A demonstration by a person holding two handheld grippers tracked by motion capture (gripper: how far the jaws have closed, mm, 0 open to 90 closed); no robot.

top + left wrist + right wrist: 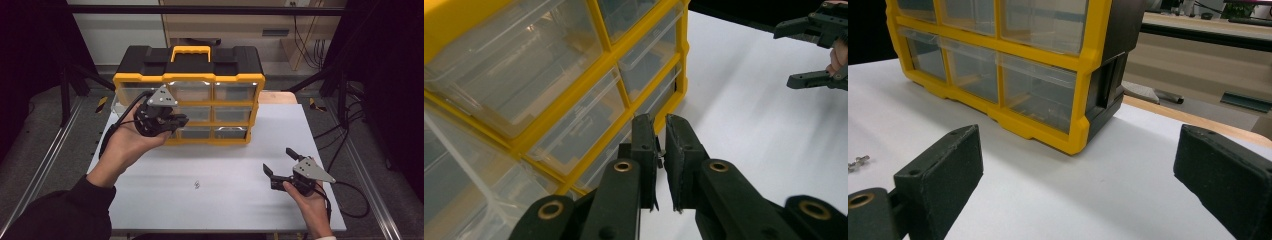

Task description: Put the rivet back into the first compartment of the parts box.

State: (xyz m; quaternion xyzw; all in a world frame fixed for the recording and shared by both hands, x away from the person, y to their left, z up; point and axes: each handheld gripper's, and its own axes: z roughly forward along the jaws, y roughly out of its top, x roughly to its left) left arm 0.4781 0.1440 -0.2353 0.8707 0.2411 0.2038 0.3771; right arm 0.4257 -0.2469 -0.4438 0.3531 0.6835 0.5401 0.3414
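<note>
A yellow and black drawer organizer (239, 77) with clear drawers stands at the back of the white table top (225, 160). My left gripper (181, 120) is held up right in front of its lower left drawers. In the left gripper view its jaws (660, 122) are almost together, with a tiny grey metal piece (659, 154) pinched in the narrow gap. My right gripper (277, 160) rests low at the front right, open wide and with nothing between its jaws; the organizer's right corner (1080, 95) is ahead of it. Small loose screws (197, 185) lie on the table near the front middle.
The organizer has a yellow carry handle (190, 51) on its black lid. Metal rails (45, 165) and trailing cables (350, 200) run beside the table. A wooden edge (1198, 120) shows behind the white top on the right. The screws (858, 163) lie left of my right gripper.
</note>
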